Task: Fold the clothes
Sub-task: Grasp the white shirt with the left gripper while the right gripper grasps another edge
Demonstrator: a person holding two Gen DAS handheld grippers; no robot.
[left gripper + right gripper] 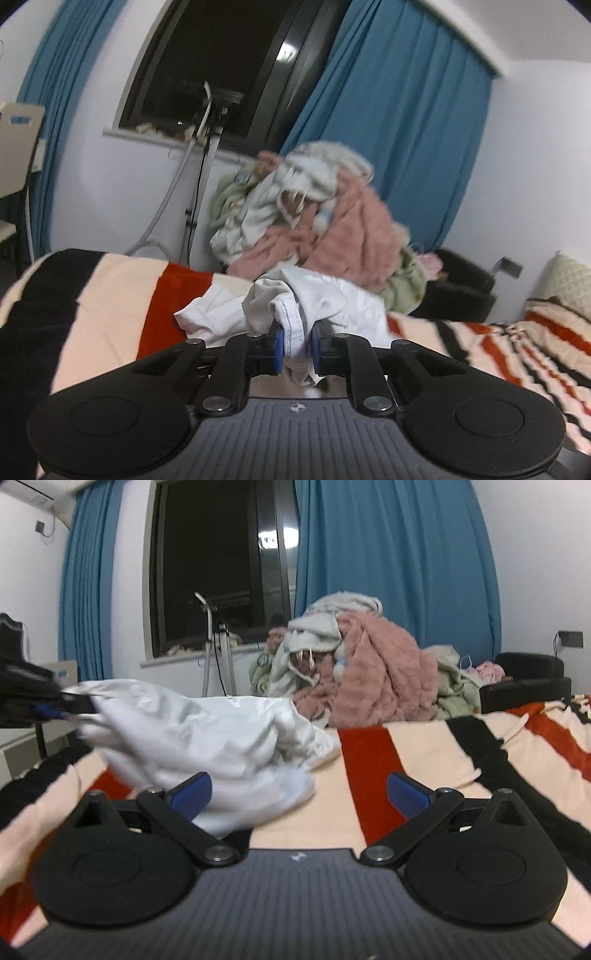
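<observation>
A crumpled white garment (321, 299) lies on the striped bed. My left gripper (295, 345) is shut on a hemmed edge of it, the cloth pinched between the blue pads. In the right wrist view the same white garment (207, 731) spreads across the left half, and the left gripper (55, 705) holds its far left end lifted off the bed. My right gripper (299, 788) stands open just above the bed, nothing between its fingers; its left blue pad (192, 794) sits close to the garment's near fold.
The bed has a blanket (424, 753) striped cream, red and black. A tall pile of pink, white and green clothes (362, 672) sits at the bed's far side. Behind are blue curtains (388, 554), a dark window, a stand with a hose (195, 166), and a black armchair (528, 679).
</observation>
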